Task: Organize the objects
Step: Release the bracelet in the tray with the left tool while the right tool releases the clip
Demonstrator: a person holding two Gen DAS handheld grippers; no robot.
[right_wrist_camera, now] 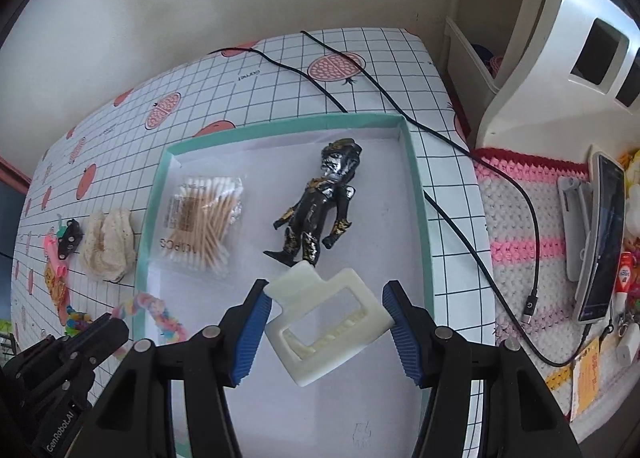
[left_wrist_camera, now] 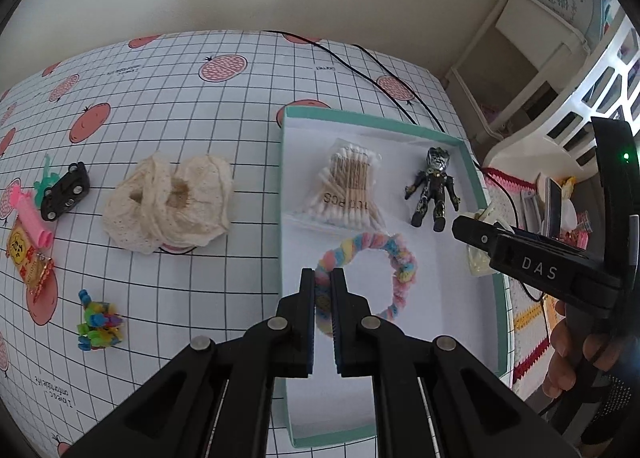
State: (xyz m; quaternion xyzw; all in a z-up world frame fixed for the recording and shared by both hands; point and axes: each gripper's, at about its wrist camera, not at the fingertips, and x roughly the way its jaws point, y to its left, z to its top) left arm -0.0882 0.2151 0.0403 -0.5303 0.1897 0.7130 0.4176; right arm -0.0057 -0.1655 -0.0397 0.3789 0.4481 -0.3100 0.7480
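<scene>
a white tablecloth (left_wrist_camera: pixel 180 106) with a black grid and pink-red fruit prints. at three o'clock, a mint-rimmed box (left_wrist_camera: pixel 472 162), white inside, with a pastel rainbow scrunchie (left_wrist_camera: pixel 400 258), a black, silver and gold figure (right_wrist_camera: pixel 320 210) and a cream hair claw (right_wrist_camera: pixel 328 322) between blue pads (right_wrist_camera: pixel 252 330).

scrunchie (left_wrist_camera: pixel 384 258) pastel, in box (left_wrist_camera: pixel 400 126) | claw clip (right_wrist_camera: pixel 332 318) cream, above box floor

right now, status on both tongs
Left tongs shut on pastel scrunchie. Right tongs gripping cream hair claw. Both over teal box; nothing blocking.
</scene>
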